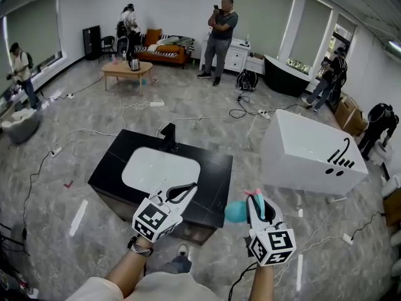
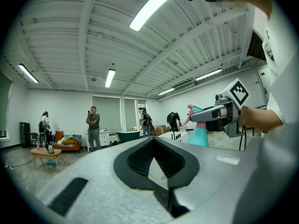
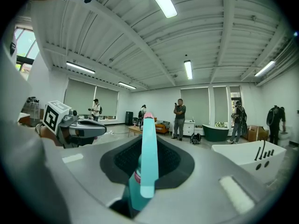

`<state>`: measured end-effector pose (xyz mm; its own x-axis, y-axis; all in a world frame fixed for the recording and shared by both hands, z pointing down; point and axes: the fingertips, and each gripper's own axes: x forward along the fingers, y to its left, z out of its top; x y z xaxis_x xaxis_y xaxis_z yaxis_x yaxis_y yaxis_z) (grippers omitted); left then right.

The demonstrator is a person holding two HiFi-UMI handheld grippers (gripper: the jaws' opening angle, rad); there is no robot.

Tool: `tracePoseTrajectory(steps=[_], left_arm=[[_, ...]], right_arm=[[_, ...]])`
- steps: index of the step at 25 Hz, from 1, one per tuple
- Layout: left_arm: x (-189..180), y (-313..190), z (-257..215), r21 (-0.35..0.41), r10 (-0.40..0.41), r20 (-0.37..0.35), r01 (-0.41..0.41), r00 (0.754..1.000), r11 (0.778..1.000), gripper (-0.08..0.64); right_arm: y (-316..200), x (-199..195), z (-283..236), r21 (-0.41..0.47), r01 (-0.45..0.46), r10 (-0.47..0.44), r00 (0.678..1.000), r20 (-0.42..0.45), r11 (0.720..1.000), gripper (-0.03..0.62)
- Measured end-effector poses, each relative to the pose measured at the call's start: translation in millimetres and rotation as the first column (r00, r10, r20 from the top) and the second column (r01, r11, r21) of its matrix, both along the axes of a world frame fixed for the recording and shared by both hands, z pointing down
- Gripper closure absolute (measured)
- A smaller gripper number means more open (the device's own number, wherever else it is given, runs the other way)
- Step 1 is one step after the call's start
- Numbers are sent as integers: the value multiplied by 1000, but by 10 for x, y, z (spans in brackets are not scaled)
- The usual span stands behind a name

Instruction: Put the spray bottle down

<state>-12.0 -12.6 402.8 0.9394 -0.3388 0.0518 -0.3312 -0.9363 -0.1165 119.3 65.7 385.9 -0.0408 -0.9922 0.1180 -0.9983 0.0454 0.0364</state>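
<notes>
The right claw (image 1: 258, 200) is gripping the spray bottle (image 1: 236, 211) by the neck just beside the table (image 1: 216, 168), upright for set-down. The left claw (image 1: 185, 192) is hovering closed and empty.

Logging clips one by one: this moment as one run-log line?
right gripper: shut on spray bottle | left gripper: shut, empty | spray bottle: held up, not set down

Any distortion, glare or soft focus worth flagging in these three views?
Head view: heavy fisheye bend, walls bow, light even, detail sharp. Left gripper view: black round vignette, ceiling strip light blown to white. Right gripper view: same vignette; the spray bottle sits close at centre and looks soft, while the room behind is crisp.
</notes>
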Motion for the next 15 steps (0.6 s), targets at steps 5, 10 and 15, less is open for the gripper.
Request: tracePoseTrajectory(steps=[5, 10, 15], left_arm=[[163, -337, -22, 0, 15, 5, -15, 1000, 1000, 558], [280, -657, -7, -6, 19, 9, -19, 1000, 1000, 558], [404, -958, 54, -24, 24, 14, -23, 1000, 999, 558]], right_arm=[[-332, 140, -12, -1, -10, 10, 1000, 5, 1000, 517], [-647, 264, 0, -6, -16, 16, 1000, 7, 1000, 517], [-956, 395, 48, -23, -18, 18, 1000, 8, 1000, 517]])
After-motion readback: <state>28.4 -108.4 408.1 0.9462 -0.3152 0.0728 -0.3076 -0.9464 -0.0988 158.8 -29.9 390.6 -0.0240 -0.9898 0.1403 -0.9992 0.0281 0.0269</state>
